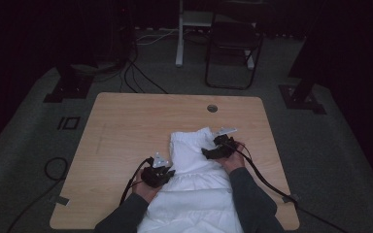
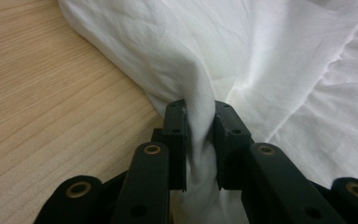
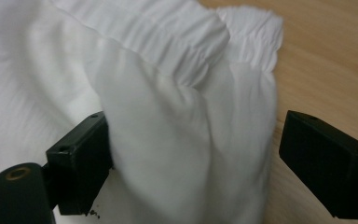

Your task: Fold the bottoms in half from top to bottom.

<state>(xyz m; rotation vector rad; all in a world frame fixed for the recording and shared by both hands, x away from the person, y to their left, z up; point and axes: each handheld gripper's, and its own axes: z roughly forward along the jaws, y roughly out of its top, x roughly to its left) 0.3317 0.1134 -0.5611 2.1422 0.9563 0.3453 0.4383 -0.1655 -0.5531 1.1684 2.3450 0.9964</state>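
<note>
White garment on wooden table

You have one white cloth in front of you. It lies on one wooden surface.

You hold two tools. The left tool is at about 7 o'clock on the surface, and the right tool is at about 4 o'clock. Each tool has two black jaws, so that makes four jaws. One cable runs from each tool, so two cables.

The surface has one small round hole, up at 12 o'clock.

Past the surface, at 12 o'clock, stands one dark chair.
</note>
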